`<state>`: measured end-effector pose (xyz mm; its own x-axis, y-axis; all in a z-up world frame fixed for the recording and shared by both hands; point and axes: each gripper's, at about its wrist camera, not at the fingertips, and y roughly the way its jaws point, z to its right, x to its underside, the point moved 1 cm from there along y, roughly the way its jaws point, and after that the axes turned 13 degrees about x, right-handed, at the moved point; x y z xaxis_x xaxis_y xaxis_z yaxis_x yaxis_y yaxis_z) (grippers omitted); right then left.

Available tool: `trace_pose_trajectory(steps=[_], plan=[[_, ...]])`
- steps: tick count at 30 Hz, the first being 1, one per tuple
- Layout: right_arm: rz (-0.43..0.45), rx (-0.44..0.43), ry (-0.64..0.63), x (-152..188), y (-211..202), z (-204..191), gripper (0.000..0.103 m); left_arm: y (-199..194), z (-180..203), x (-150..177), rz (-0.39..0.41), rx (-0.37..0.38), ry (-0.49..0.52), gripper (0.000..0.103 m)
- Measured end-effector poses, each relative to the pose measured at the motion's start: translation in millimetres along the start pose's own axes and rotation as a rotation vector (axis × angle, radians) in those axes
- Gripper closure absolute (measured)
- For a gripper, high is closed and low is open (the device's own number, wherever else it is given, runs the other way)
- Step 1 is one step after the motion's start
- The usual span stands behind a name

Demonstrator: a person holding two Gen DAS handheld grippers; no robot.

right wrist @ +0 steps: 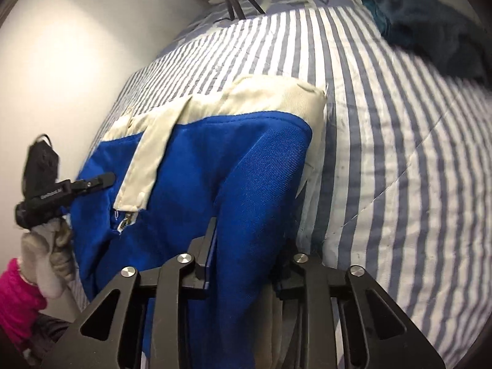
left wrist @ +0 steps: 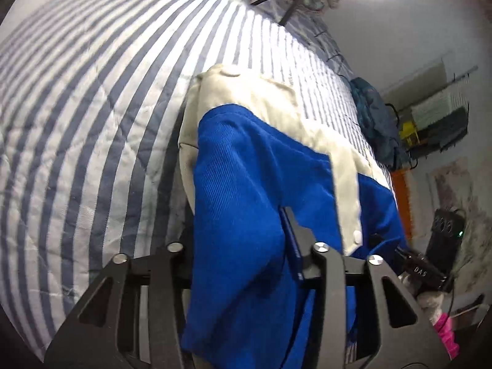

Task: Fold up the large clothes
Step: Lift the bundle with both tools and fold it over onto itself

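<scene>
Blue twill cloth with cream-white panels, a large jacket-like garment (left wrist: 246, 184), fills the middle of both wrist views and is bunched between each set of black fingers. The garment lies partly on a blue-and-white striped quilted bedspread (left wrist: 92, 123), its cream collar end resting flat on the stripes while the blue end rises toward the cameras.

The left gripper (left wrist: 246, 264) has its jaws partly closed with a thick fold of the blue cloth pinched between them; one finger's edge presses into the fabric beside a cream placket with a white snap button (left wrist: 357, 236). In the right wrist view the same tool appears from the side, at the far left, its black tips dug into the blue cloth, carried by a hand in a pale grey glove (right wrist: 46, 255) with a bright pink sleeve (right wrist: 17, 289) behind it.

The right gripper (right wrist: 246, 255) is likewise narrowed onto a gathered fold of the blue fabric, which bulges out above the jaws and hangs below them. A small metal zip pull (right wrist: 125, 222) shows under the end of the cream strip. A dark teal cloth (right wrist: 430, 24) lies on the bedspread well apart from the garment
</scene>
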<state>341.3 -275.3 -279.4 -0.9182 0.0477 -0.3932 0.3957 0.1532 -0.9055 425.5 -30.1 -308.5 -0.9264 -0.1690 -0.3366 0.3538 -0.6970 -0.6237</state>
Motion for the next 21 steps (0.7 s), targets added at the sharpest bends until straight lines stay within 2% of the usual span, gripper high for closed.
trace_pose_trajectory(steps=[4, 9, 12, 21], plan=[[0.043, 0.096, -0.094, 1.3, -22.1, -18.7, 0.08, -13.9, 36.1, 10.2, 0.015, -0.016, 0.132, 0.067], [0.094, 0.167, -0.169, 11.4, -58.1, -38.9, 0.081, -30.0, 68.5, 23.3, 0.021, 0.029, 0.204, 0.068], [0.132, 0.24, -0.227, 24.3, -84.8, -47.4, 0.081, -35.6, 91.3, 34.9, 0.02, 0.046, 0.264, 0.069], [0.224, 0.339, -0.256, 47.4, -142.0, -18.8, 0.082, -28.4, 145.6, 41.7, 0.031, 0.11, 0.35, 0.069]])
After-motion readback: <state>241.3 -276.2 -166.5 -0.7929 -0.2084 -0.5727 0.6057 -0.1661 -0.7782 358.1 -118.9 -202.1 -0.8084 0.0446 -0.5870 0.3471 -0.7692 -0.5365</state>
